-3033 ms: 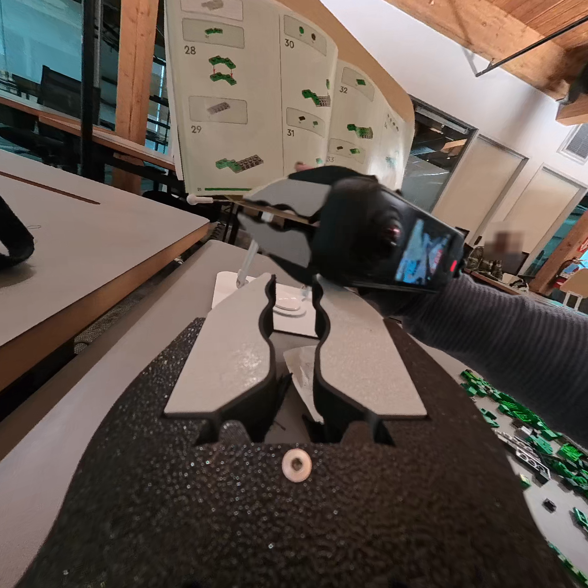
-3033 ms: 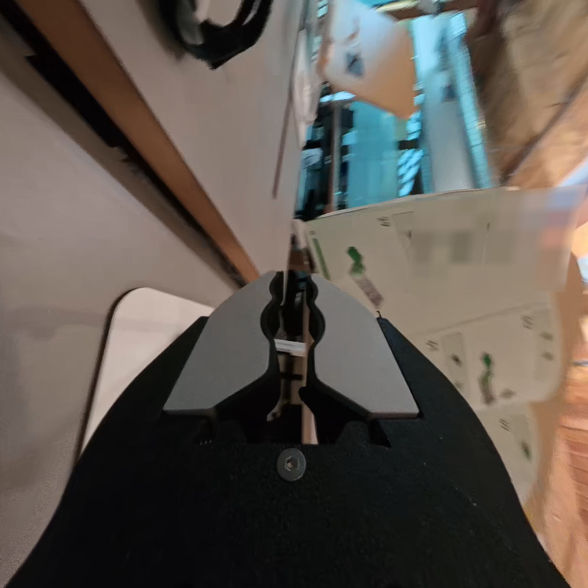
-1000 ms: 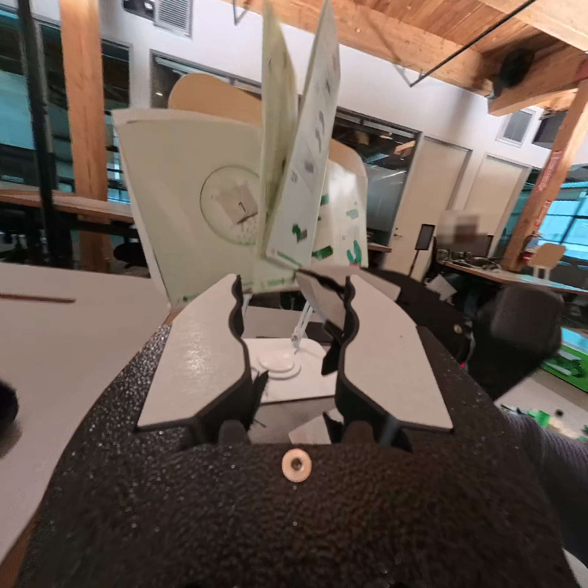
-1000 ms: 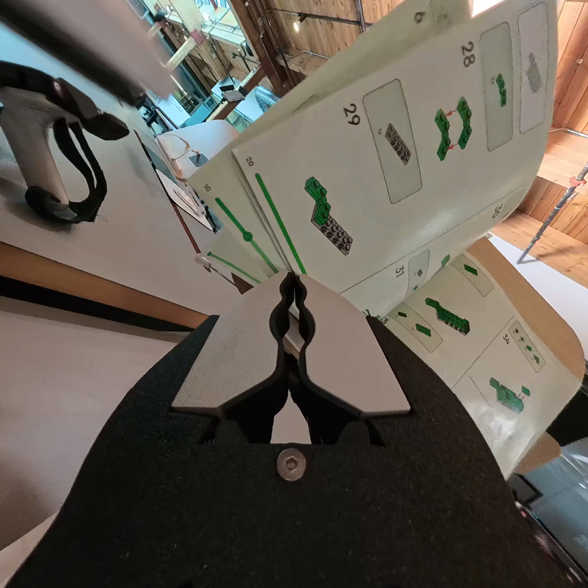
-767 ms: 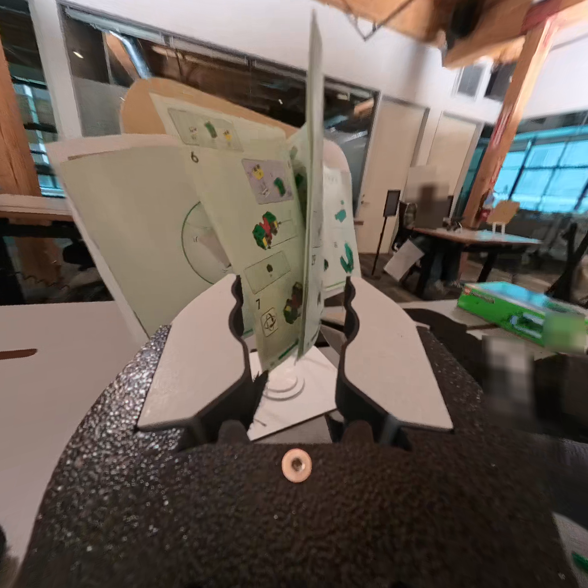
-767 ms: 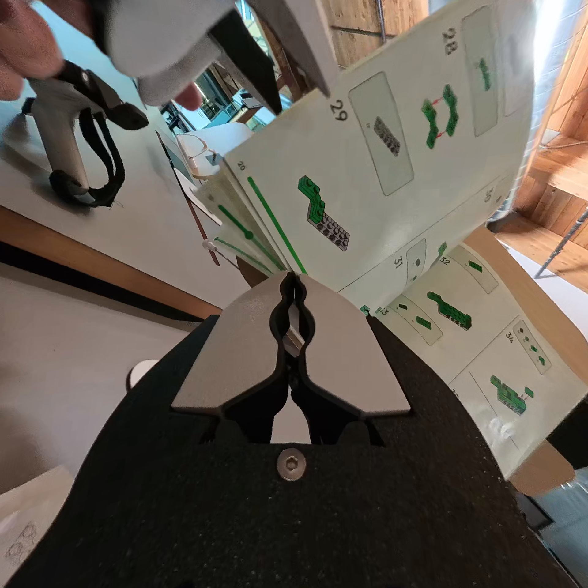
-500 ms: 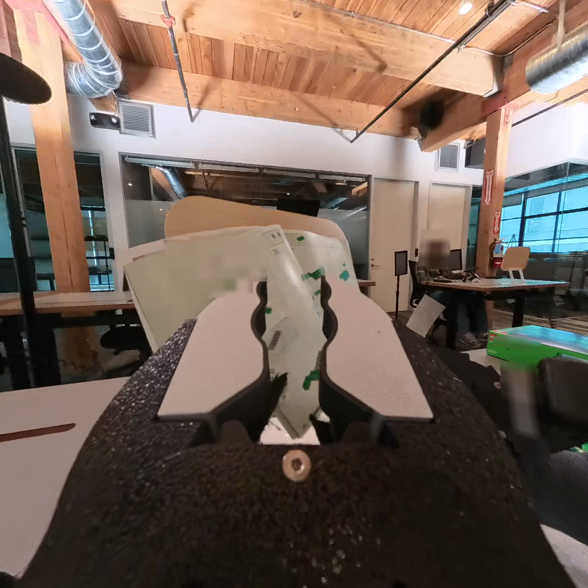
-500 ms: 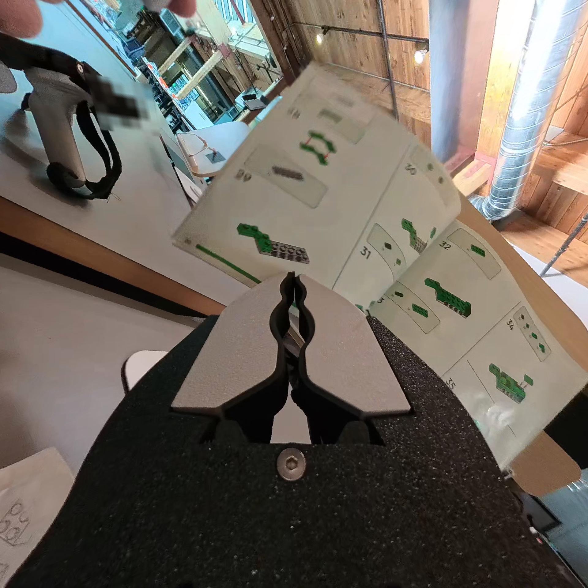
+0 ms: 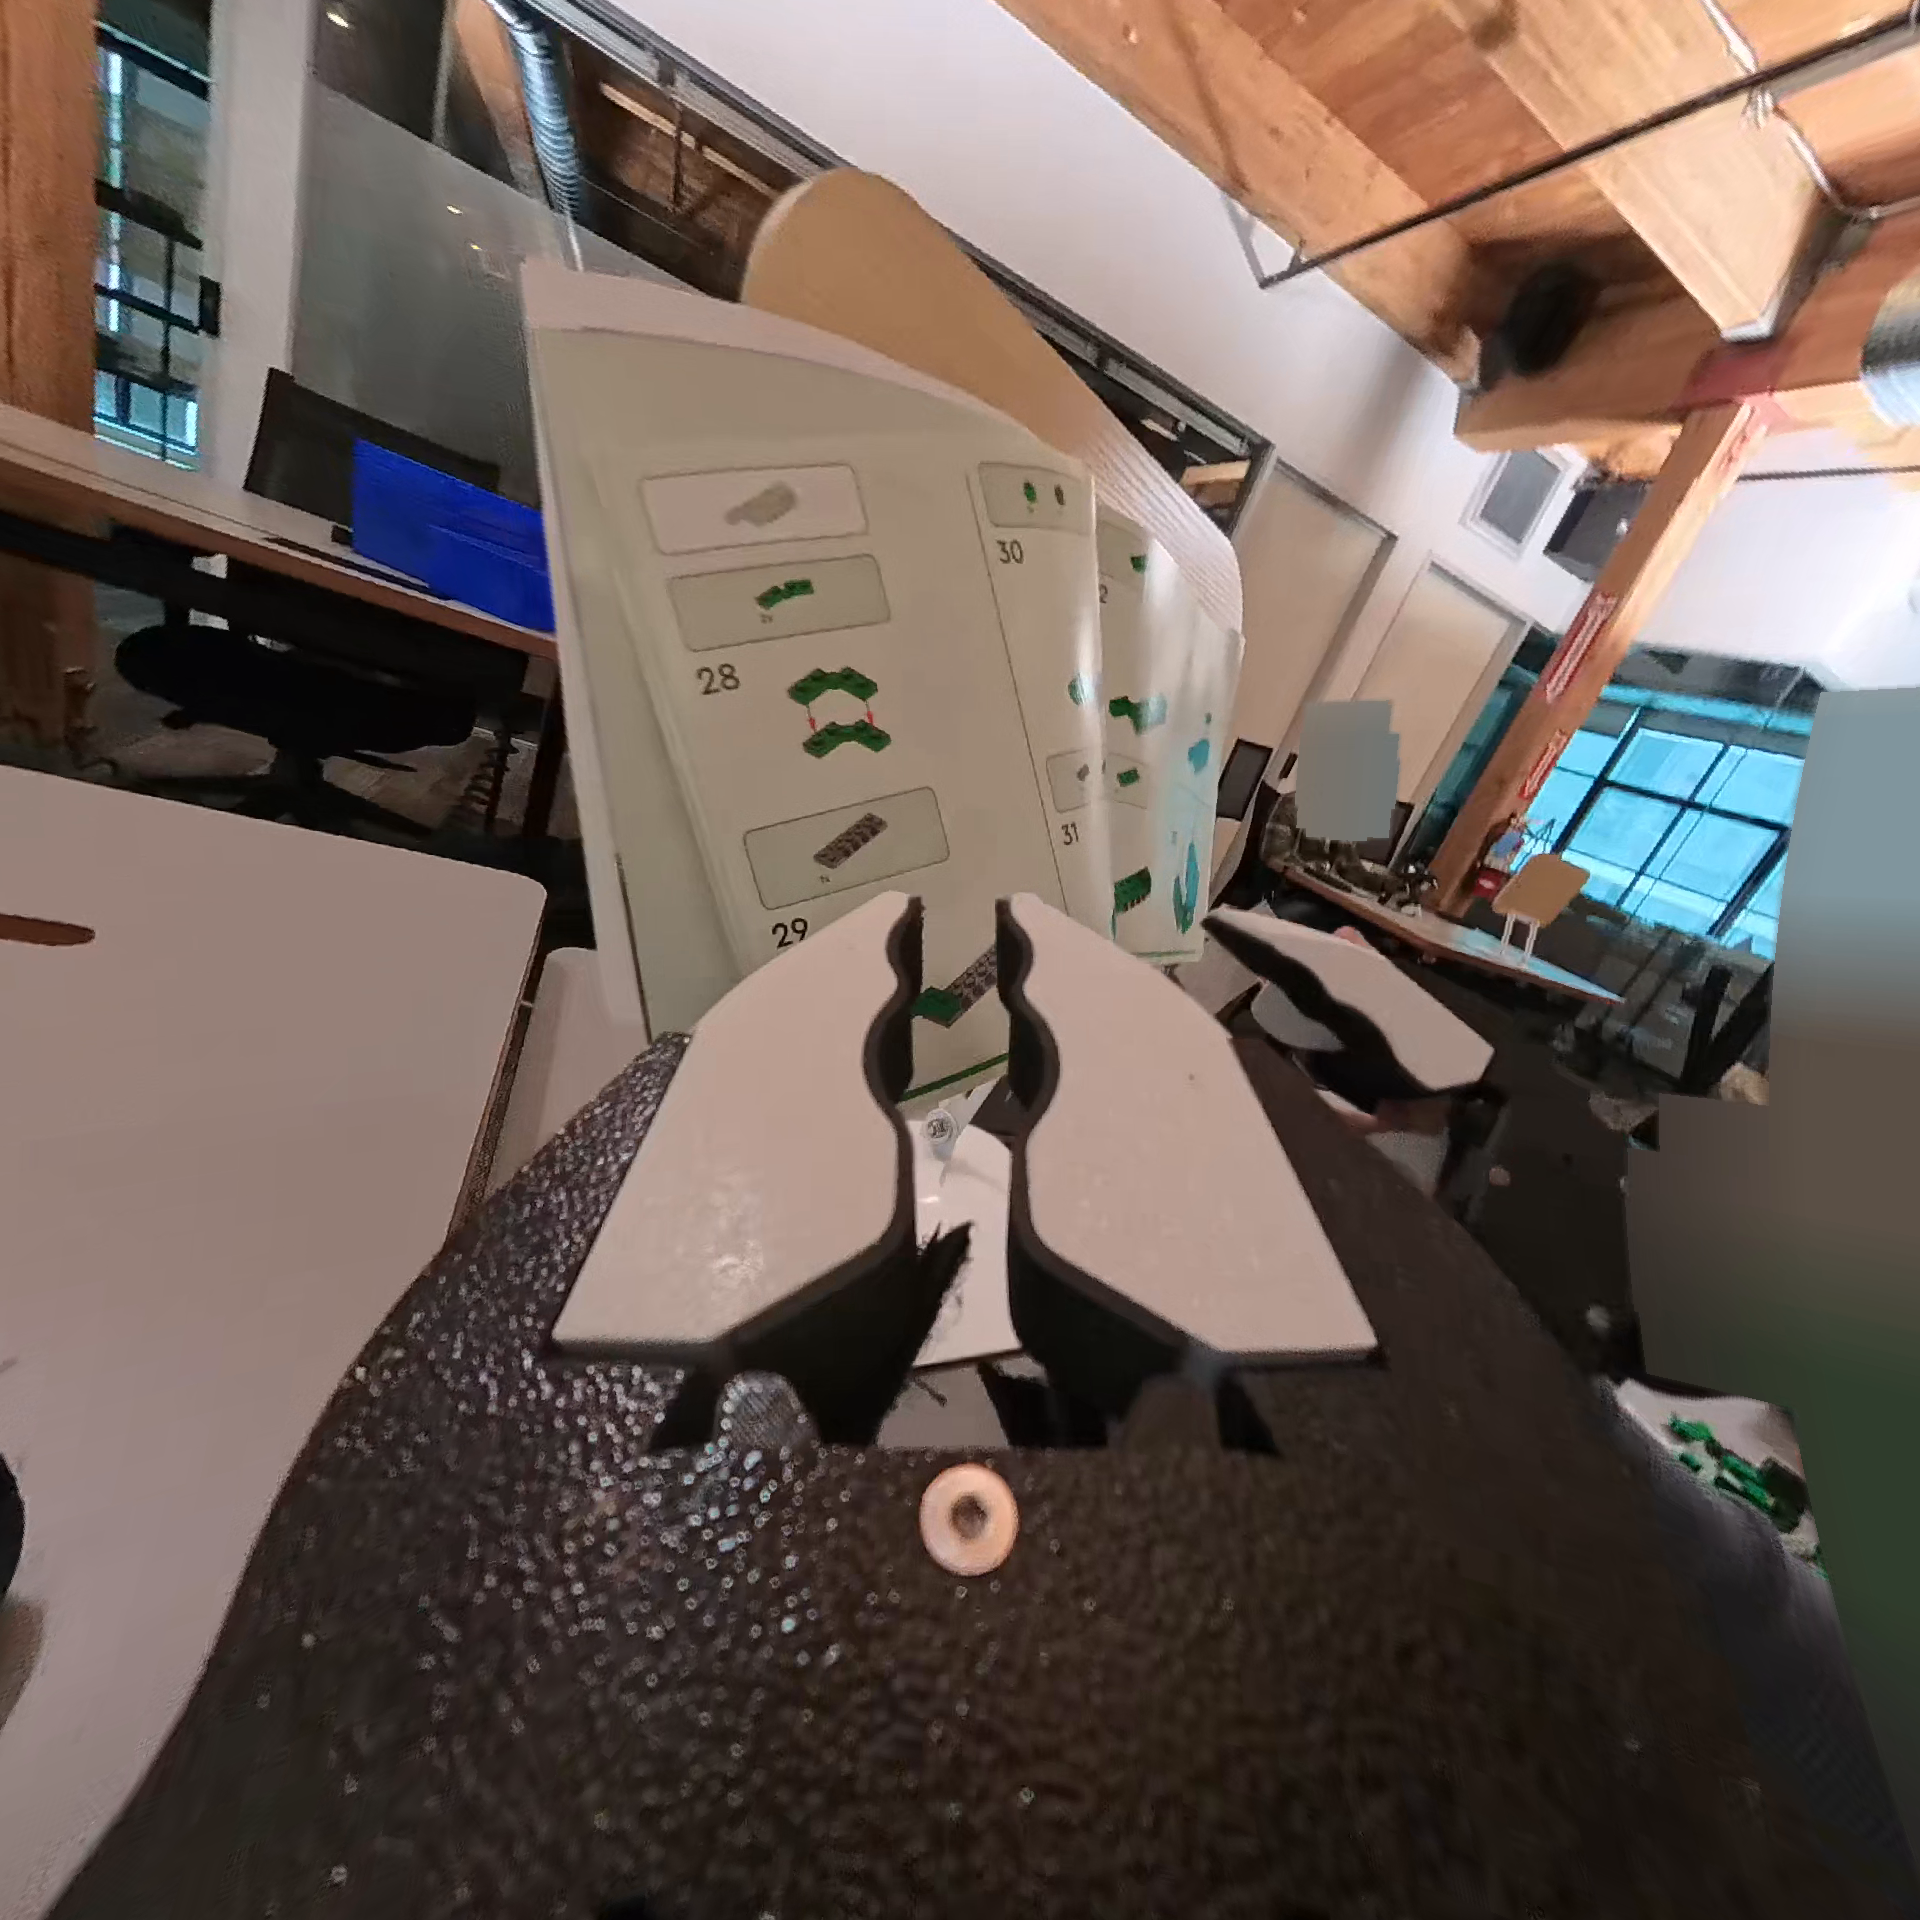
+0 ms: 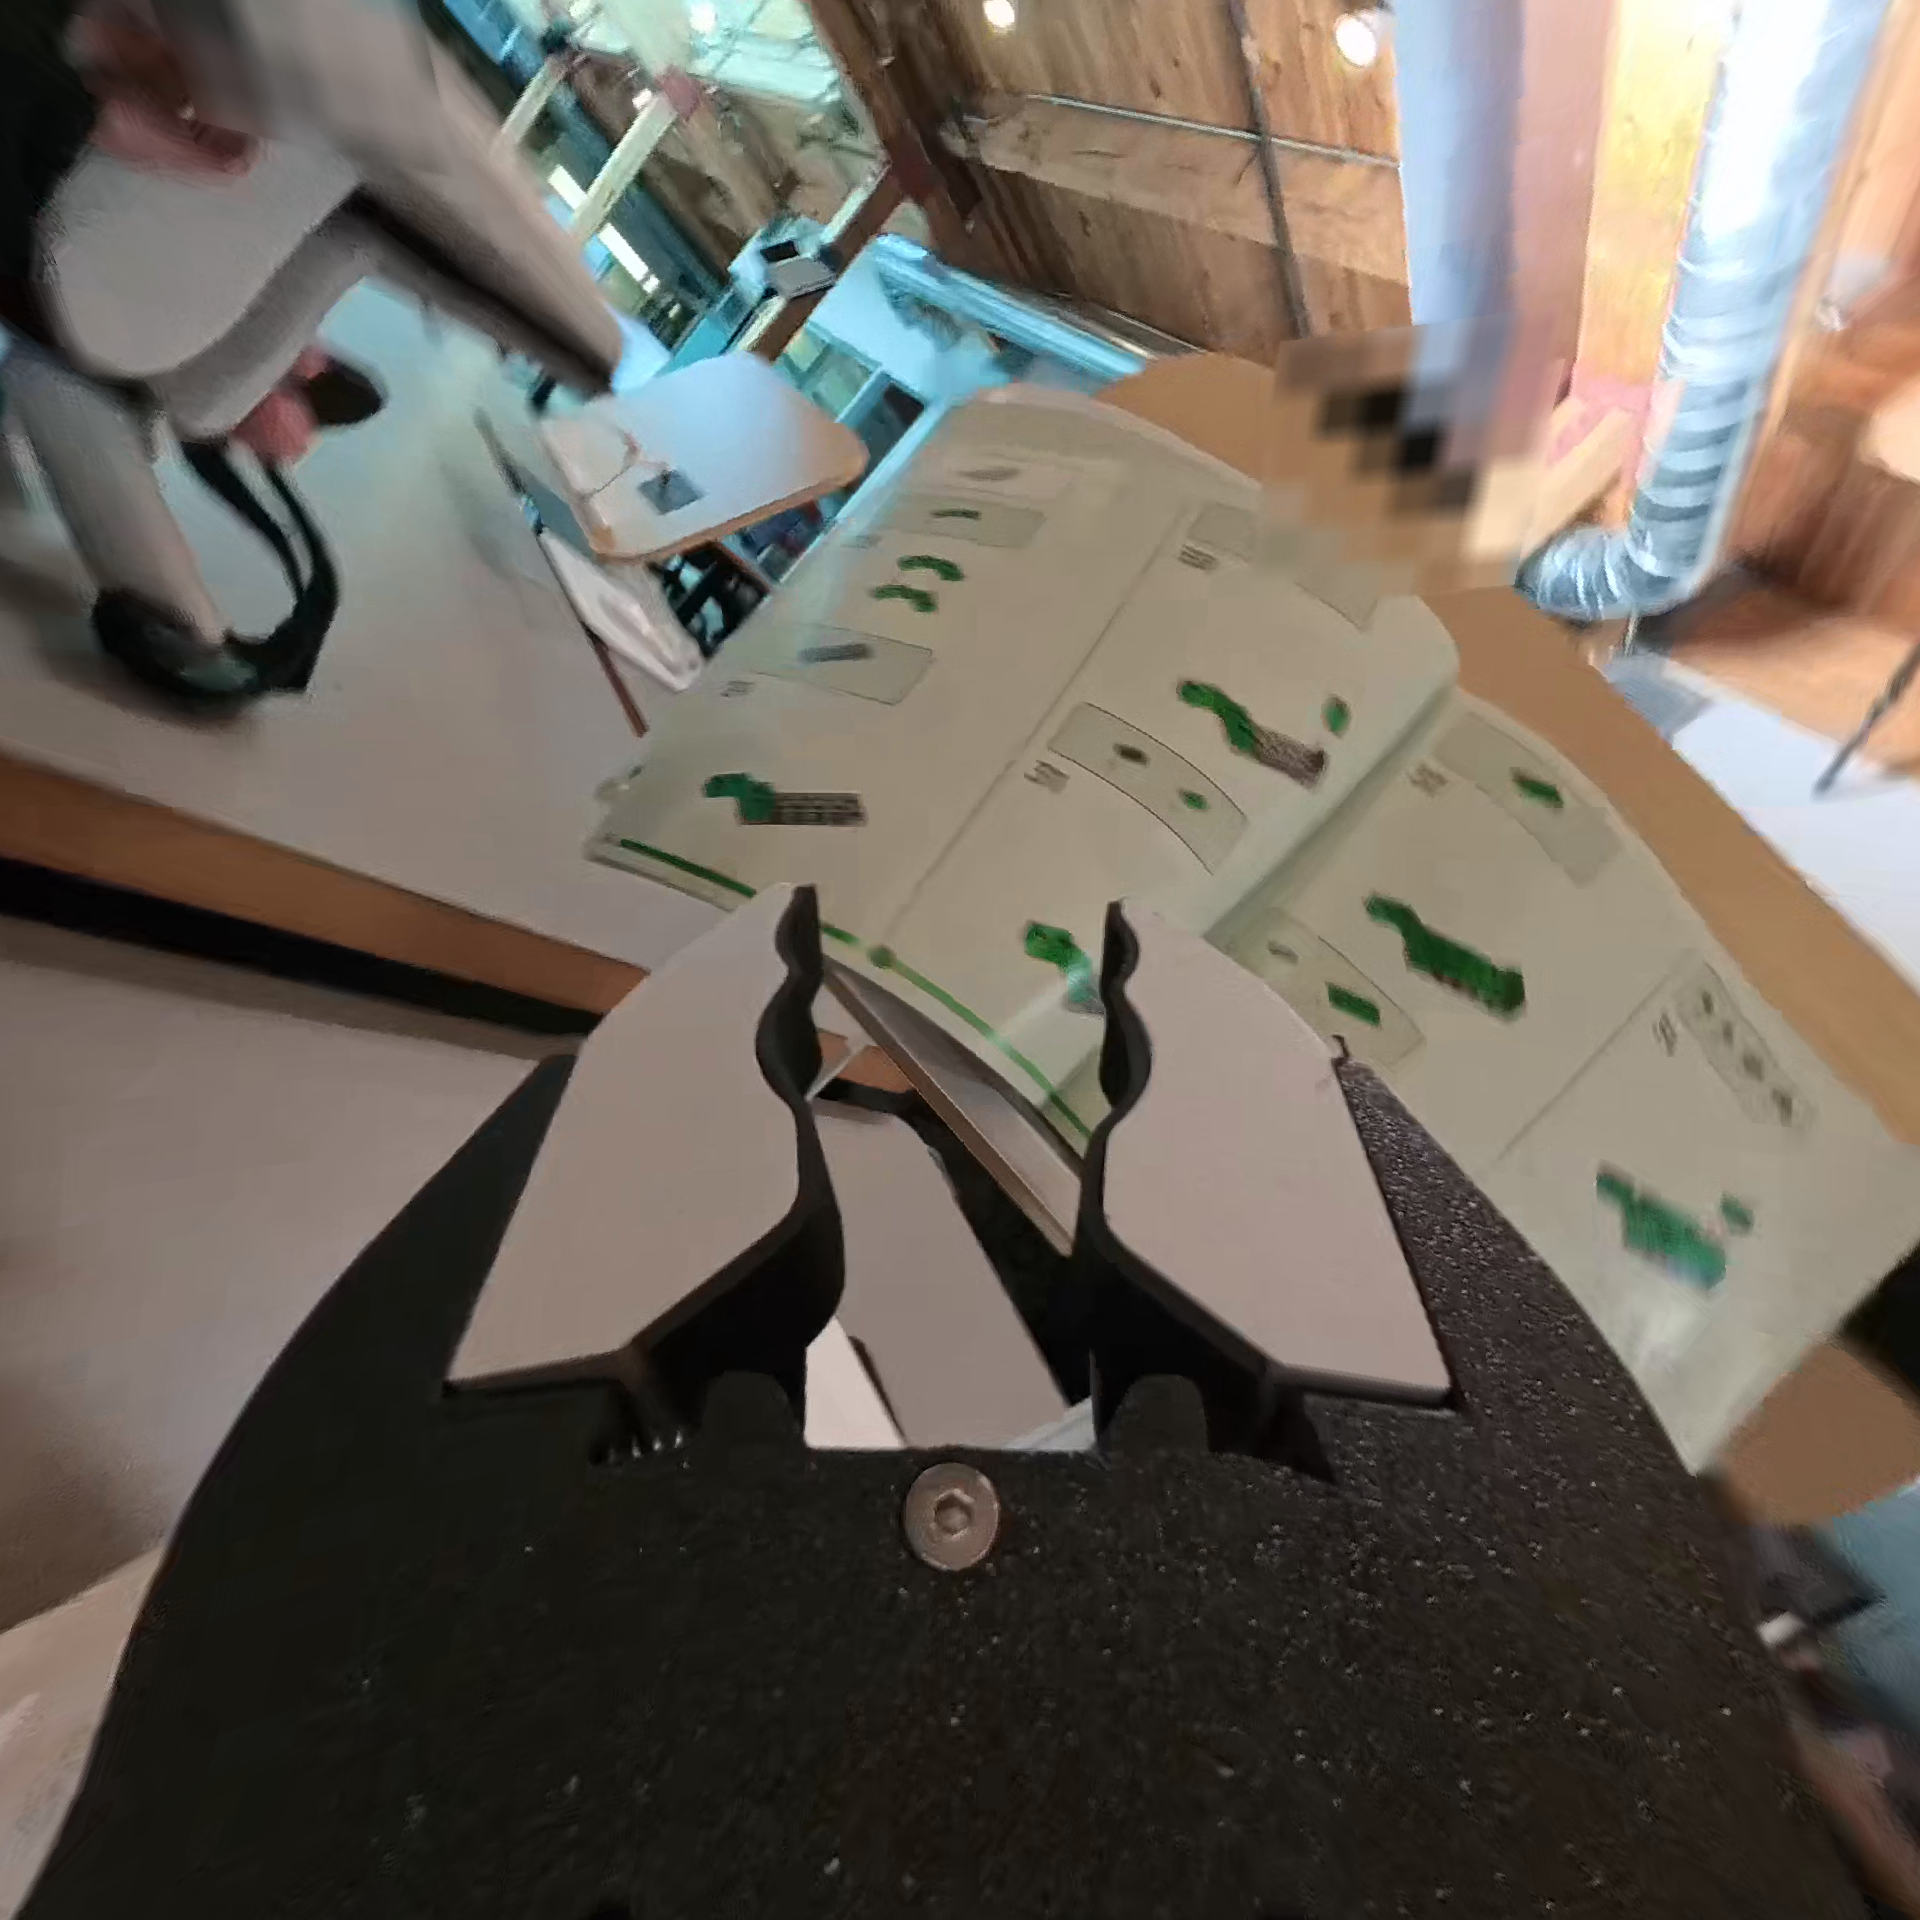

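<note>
An open instruction booklet (image 9: 831, 665) for a green brick model stands upright on a tan wooden stand (image 9: 914, 301), filling the upper middle of the left wrist view; its pages show drawn building steps with green and grey pieces. In the right wrist view the same booklet (image 10: 1195, 790) lies across the middle and right of the frame, blurred, with the tan board of the stand (image 10: 1662, 748) showing behind its far edge.

The left gripper (image 9: 958, 920) sits at the lower middle of its frame, its jaws parted by a narrow gap with nothing between them; the lower edge of the left-hand page shows through that gap, beyond the tips. The right gripper (image 10: 956, 914) has its jaws wider apart and empty, the bottom edge of the booklet lying just past its fingertips; whether they touch the paper cannot be told.

Only the left wrist view shows the right gripper (image 9: 1340, 997) from outside, at middle right beside the booklet's lower right corner, and scattered green bricks (image 9: 1735, 1465) on the table at the lower right edge. Only the right wrist view shows a white handle with a black strap (image 10: 197, 582) at the upper left, standing on a pale tabletop (image 10: 436, 707), and a silver duct (image 10: 1683, 436) at the upper right.
</note>
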A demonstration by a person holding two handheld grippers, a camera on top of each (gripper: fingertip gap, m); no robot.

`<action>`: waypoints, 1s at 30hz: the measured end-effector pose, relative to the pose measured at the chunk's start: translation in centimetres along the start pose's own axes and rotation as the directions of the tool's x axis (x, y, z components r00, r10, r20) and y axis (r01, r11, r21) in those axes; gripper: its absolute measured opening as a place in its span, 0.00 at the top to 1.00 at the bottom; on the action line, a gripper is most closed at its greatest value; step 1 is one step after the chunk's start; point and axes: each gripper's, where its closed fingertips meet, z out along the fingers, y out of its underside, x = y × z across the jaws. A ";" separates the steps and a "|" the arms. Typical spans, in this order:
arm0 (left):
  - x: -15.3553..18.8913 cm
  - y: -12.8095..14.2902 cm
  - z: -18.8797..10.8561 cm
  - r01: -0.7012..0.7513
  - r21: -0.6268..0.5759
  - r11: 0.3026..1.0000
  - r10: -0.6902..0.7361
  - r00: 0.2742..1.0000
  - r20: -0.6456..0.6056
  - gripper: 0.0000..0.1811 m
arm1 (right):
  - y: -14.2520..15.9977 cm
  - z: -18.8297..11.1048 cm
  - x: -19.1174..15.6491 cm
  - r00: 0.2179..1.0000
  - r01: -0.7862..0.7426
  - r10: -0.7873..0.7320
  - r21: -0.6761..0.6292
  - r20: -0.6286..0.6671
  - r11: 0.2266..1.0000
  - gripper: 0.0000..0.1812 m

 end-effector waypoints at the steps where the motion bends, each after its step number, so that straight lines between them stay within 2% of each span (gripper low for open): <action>1: -0.1 -0.2 -0.2 0.012 0.003 1.000 -0.012 1.000 0.010 0.93 | -0.3 0.4 -0.9 0.994 0.107 -0.106 -0.012 0.024 0.994 0.69; 3: -0.4 -0.3 -0.4 0.012 -0.007 1.000 -0.012 0.999 0.031 0.93 | -0.3 1.4 -2.4 0.935 0.352 -0.349 -0.050 0.063 0.935 0.65; 6: -0.5 -0.1 -0.5 -0.001 -0.033 0.999 0.003 0.999 0.052 0.94 | 0.5 3.1 -2.6 0.774 0.632 -0.631 -0.141 0.062 0.762 0.62; 8: -0.4 0.2 -0.4 0.002 -0.051 0.999 0.000 0.999 0.039 0.93 | 0.8 3.8 -1.9 0.691 0.713 -0.722 -0.190 0.029 0.675 0.66; 10: -0.1 0.4 -0.3 0.006 -0.069 0.998 -0.005 1.000 0.020 0.93 | 1.1 3.8 -1.4 0.677 0.717 -0.736 -0.227 0.000 0.659 0.71; 14: 1.1 1.1 0.1 -0.005 -0.114 0.994 -0.001 0.999 -0.050 0.85 | 1.4 2.3 -0.5 0.816 0.538 -0.571 -0.244 -0.092 0.807 0.80; 16: 2.2 2.4 0.7 -0.013 -0.200 0.980 -0.009 0.994 -0.108 0.79 | 1.6 1.2 -0.1 0.879 0.418 -0.456 -0.233 -0.141 0.878 0.82; 18: 2.7 3.6 1.3 -0.030 -0.270 0.962 -0.003 0.993 -0.120 0.66 | 1.7 0.2 0.3 0.923 0.296 -0.335 -0.209 -0.187 0.932 0.83; 19: 3.0 4.1 1.7 -0.044 -0.283 0.958 0.007 0.991 -0.131 0.63 | 1.7 -0.2 0.4 0.940 0.236 -0.274 -0.190 -0.202 0.953 0.84; 23: 3.8 5.3 2.9 -0.046 -0.308 0.950 -0.002 0.988 -0.152 0.57 | 1.6 -1.5 1.1 0.965 0.041 -0.067 -0.108 -0.254 0.993 0.86; 25: 4.0 5.9 3.2 -0.055 -0.323 0.945 0.001 0.986 -0.167 0.60 | 1.6 -1.8 1.3 0.964 -0.029 0.009 -0.072 -0.266 0.997 0.87; 30: 6.5 5.1 2.9 0.036 -0.267 0.963 -0.136 0.922 -0.364 0.66 | 2.4 -2.3 1.7 0.950 -0.153 0.146 -0.003 -0.276 0.988 0.88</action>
